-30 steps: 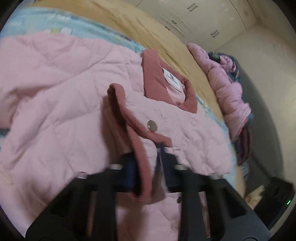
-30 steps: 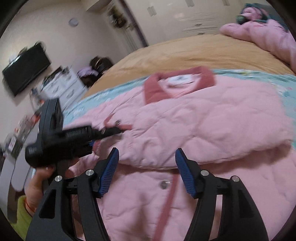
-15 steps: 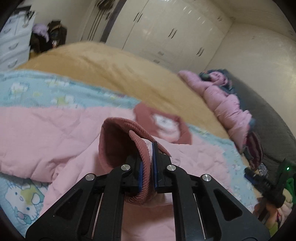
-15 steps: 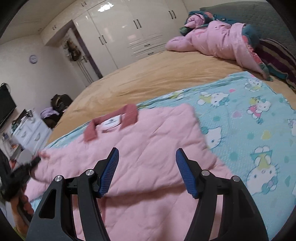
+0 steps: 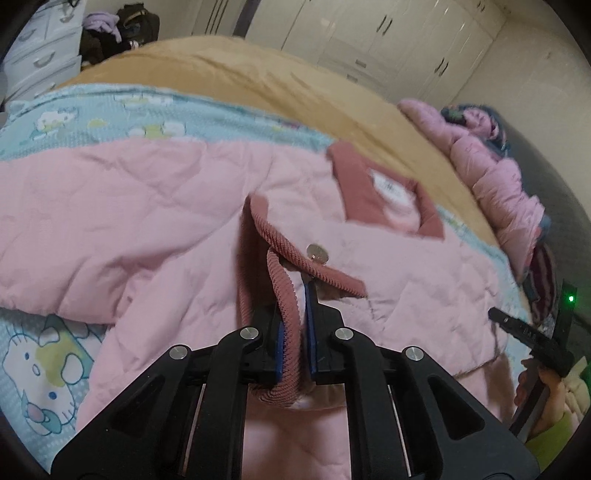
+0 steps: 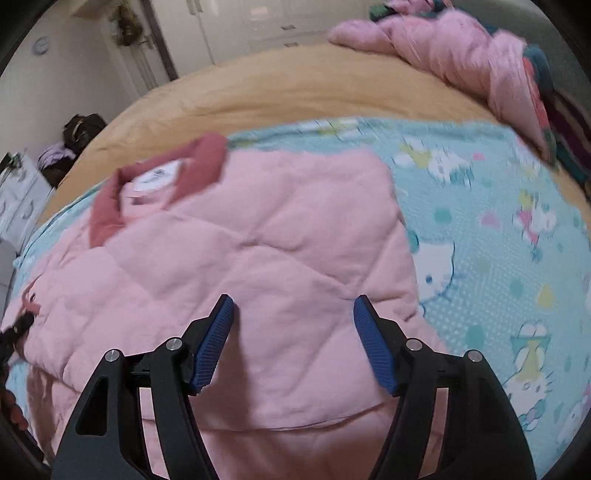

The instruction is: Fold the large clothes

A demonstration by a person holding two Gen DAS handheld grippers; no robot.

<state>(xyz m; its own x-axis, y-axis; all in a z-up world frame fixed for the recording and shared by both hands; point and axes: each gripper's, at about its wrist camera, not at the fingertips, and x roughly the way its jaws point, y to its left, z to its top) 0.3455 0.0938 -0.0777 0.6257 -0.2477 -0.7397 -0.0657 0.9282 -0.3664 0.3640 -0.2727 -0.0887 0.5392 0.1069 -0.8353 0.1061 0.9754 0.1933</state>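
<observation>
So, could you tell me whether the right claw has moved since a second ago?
Yes. The right claw has swung rightward, from over the jacket's front opening toward its edge by the cartoon sheet.

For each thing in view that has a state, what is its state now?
Pink quilted jacket: spread on the bed, one side folded over.
Ribbed cuff: clamped, lifted.
Left hand-held gripper: shut on the cuff.
Right hand-held gripper: jaws opening, nothing between them, above the jacket.
Wardrobe doors: closed.
</observation>
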